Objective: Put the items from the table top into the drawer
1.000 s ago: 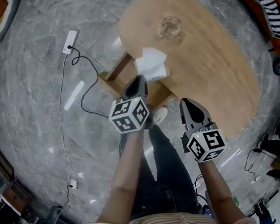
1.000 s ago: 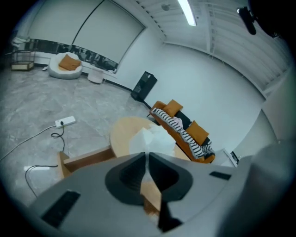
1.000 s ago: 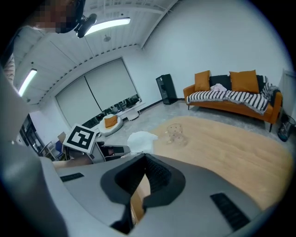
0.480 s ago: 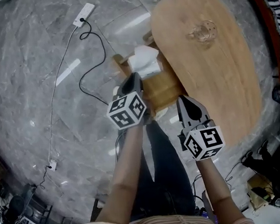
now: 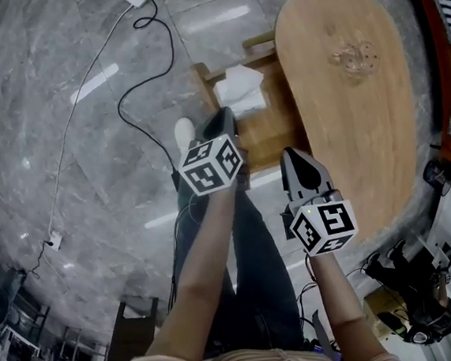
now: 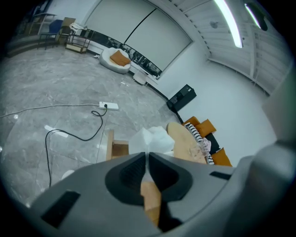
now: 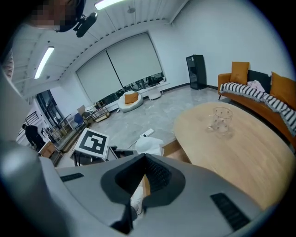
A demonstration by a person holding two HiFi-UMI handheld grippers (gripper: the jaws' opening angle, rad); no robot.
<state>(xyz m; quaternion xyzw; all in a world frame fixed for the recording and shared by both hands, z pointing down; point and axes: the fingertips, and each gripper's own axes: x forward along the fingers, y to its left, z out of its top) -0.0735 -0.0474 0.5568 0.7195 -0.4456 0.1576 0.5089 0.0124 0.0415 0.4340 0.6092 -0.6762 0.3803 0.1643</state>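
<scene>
Both tongs are shut with nothing between them. The left tongs (image 5: 221, 120) hang over the near edge of the open drawer (image 5: 278, 129). The right tongs (image 5: 293, 160) sit just beside the drawer's front, at the rim of the surface (image 5: 357, 147). A crumpled white bundle (image 5: 242, 89) already lies in the drawer, just beyond the left tongs.

I judge the clear glass (image 5: 359, 55) is what remains; it stands upright on the surface, well ahead of the right tongs. I would open the right tongs wide, come in level at its wall and close gently, since it looks slippery and brittle. Nothing stands between them. A black cable (image 5: 133, 89) trails over the floor, left of the left tongs, and the person's shoe (image 5: 183, 132) is near them.
</scene>
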